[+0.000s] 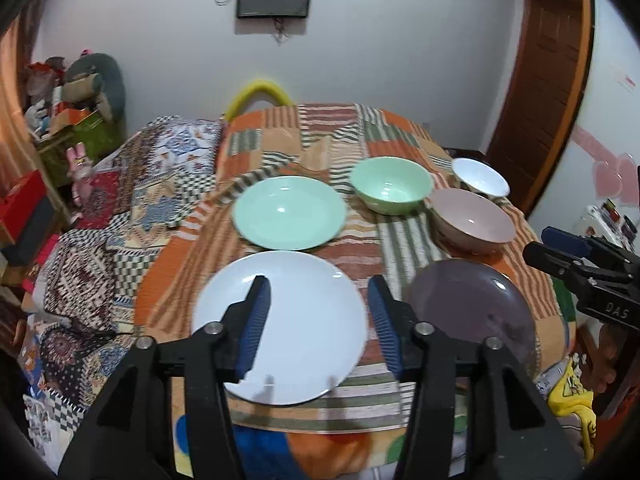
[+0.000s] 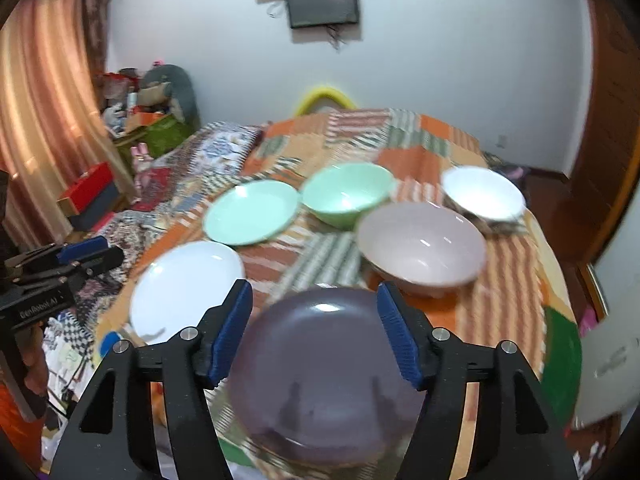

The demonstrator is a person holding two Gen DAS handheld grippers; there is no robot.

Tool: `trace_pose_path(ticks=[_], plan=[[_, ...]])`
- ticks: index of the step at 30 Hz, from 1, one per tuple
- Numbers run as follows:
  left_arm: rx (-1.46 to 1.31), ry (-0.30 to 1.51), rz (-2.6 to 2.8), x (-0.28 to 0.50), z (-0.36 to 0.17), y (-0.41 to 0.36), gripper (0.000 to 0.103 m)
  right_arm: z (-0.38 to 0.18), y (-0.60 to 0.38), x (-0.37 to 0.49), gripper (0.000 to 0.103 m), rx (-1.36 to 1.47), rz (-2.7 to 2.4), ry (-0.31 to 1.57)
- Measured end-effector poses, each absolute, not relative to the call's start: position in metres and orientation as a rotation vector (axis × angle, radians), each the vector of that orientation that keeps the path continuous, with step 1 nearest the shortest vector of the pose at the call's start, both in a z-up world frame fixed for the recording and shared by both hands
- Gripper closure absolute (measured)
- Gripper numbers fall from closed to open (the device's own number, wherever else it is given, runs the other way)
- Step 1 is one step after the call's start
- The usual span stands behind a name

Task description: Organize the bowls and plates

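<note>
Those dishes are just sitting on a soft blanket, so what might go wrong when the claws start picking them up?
1. The pink bowl touches or nearly touches the white bowl, so lifting one might knock the other.
2. The purple plate lies near the blanket's front edge and could slide off.
3. The white plate lies flat on soft cloth, so the left claw may struggle to grip its rim.

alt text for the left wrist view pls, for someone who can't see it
The open left gripper hovers above a white plate on a patchwork-covered table, gripping nothing. Beyond lie a green plate, green bowl, pink bowl and white bowl; a purple plate sits right. The right gripper enters at the right edge.
</note>
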State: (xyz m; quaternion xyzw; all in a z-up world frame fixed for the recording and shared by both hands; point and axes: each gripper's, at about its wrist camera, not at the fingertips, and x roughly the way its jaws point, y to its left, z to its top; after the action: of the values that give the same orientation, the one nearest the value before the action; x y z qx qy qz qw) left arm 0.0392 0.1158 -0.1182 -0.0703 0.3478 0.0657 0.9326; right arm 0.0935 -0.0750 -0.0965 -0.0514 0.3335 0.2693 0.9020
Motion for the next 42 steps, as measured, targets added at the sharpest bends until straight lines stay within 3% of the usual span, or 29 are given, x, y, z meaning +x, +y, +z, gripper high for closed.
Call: trace_pose_path(ticks=[4, 31, 34, 38, 42], plan=[[-0.180, 0.726, 0.184, 0.033, -0.126, 0.139, 0.044, -0.100, -0.049, 0.096, 0.041, -0.122, 0.607, 0.690], [-0.384, 0.921, 0.263, 0.060, -0.239, 0.247, 0.044, -0.186, 0.052, 0.150, 0.041, -0.195, 0.657, 0.969], [-0.382, 0.922, 0.263, 0.064, -0.246, 0.251, 0.046, -0.194, 0.057, 0.156, 0.050, -0.206, 0.656, 1.001], [-0.382, 0.938, 0.250, 0.069, -0.255, 0.255, 0.062, -0.207, 0.060, 0.163, 0.064, -0.197, 0.651, 1.058], [-0.410, 0.950, 0.229, 0.071, -0.263, 0.260, 0.071, -0.214, 0.061, 0.169, 0.071, -0.170, 0.650, 1.107]])
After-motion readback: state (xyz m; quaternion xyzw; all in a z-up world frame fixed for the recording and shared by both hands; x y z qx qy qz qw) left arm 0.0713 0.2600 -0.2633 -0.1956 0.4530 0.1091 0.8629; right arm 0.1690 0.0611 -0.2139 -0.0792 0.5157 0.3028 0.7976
